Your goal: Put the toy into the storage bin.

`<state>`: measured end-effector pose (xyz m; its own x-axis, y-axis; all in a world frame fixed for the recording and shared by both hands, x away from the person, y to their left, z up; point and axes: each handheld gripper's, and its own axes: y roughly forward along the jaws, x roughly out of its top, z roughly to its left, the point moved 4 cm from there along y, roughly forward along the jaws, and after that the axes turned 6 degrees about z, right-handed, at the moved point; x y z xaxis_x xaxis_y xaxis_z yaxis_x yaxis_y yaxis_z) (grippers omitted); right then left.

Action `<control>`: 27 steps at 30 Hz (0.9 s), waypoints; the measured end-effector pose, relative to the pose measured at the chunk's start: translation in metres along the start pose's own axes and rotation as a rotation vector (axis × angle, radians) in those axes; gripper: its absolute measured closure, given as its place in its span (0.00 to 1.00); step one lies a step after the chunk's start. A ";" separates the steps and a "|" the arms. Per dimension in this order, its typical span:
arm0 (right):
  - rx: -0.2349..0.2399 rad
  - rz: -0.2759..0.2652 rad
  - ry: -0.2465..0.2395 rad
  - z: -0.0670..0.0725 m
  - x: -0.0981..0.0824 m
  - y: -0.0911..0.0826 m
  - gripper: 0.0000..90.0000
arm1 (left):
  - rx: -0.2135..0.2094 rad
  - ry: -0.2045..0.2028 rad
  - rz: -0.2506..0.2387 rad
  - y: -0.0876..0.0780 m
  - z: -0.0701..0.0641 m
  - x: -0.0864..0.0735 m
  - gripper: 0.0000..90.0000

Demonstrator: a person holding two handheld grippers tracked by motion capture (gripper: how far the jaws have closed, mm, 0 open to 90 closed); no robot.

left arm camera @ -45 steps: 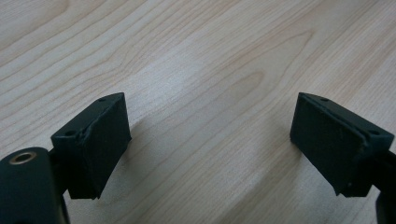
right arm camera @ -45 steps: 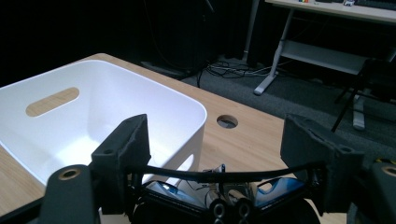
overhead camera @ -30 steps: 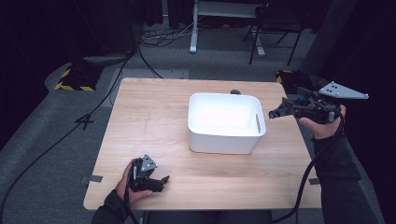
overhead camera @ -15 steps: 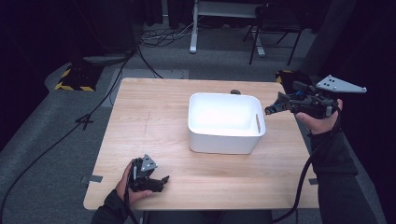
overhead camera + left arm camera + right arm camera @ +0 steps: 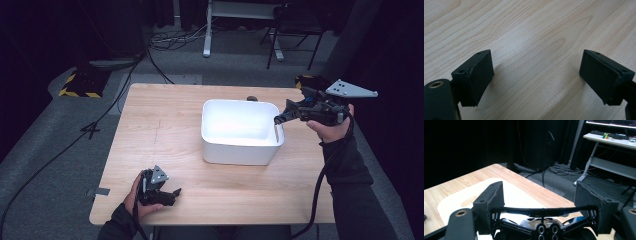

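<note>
A white rectangular bin (image 5: 240, 150) stands on the wooden table (image 5: 165, 125), right of its middle, and its pale inside (image 5: 511, 197) lies below the jaws in the right gripper view. My right gripper (image 5: 281, 118) hovers at the bin's right rim, shut on a black toy car (image 5: 541, 225) whose rear wing spans the gap between the jaws of that gripper (image 5: 541, 205). My left gripper (image 5: 172, 195) rests near the table's front left edge. It (image 5: 536, 80) is open, with bare wood between its jaws.
A small dark object (image 5: 251, 98) lies on the table just behind the bin. On the floor beyond are cables (image 5: 175, 40), a desk frame (image 5: 207, 30), a chair (image 5: 295, 30) and a yellow-black striped block (image 5: 80, 85).
My right gripper has moved left with the toy car, from beside the table's right edge to the bin's right rim. The left gripper has stayed put.
</note>
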<state>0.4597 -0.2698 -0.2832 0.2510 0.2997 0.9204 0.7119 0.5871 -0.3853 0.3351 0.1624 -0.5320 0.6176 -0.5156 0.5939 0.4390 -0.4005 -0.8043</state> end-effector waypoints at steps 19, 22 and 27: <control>0.080 0.052 -0.034 0.022 -0.006 0.034 0.28 | 0.000 0.000 0.000 0.000 0.000 0.000 0.14; 0.097 0.073 -0.038 0.025 -0.009 0.042 0.28 | 0.000 0.000 0.000 0.000 0.000 0.000 0.14; 0.125 0.101 -0.044 0.029 -0.014 0.055 0.28 | 0.000 0.000 0.000 0.000 0.000 0.000 0.14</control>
<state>0.4764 -0.2196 -0.3196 0.2863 0.3927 0.8740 0.5967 0.6406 -0.4833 0.3351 0.1624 -0.5320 0.6174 -0.5157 0.5941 0.4392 -0.4005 -0.8042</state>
